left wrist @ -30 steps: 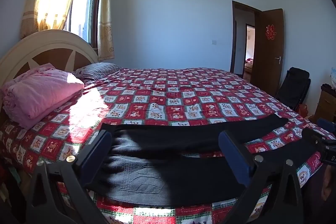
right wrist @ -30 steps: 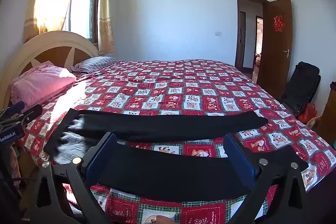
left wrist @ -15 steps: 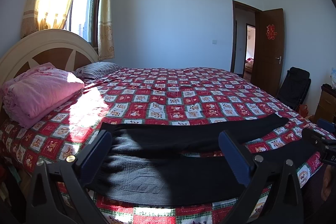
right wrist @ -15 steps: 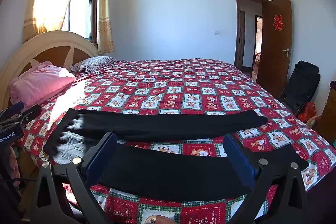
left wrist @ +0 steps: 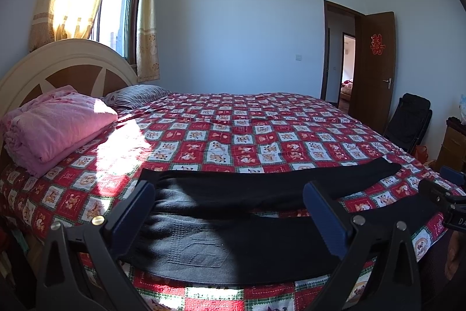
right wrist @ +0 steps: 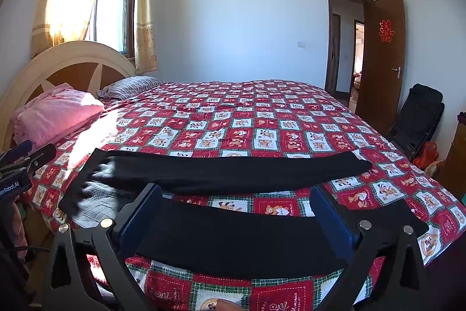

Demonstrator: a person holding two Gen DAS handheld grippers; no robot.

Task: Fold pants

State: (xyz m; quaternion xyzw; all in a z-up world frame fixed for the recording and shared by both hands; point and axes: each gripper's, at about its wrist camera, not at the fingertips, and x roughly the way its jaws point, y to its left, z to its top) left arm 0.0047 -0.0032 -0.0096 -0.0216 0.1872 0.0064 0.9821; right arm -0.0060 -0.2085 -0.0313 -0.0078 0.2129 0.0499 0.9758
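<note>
Black pants (left wrist: pixel 233 223) lie spread flat on the bed (left wrist: pixel 247 136).

The left gripper (left wrist: pixel 228 212) was held low and level, its two blue-padded fingers (left wrist: pixel 132 212) spread wide apart with nothing between them. The right gripper (right wrist: pixel 236 212) sat in the same pose, jaws wide and empty, roughly level with the left.
</note>
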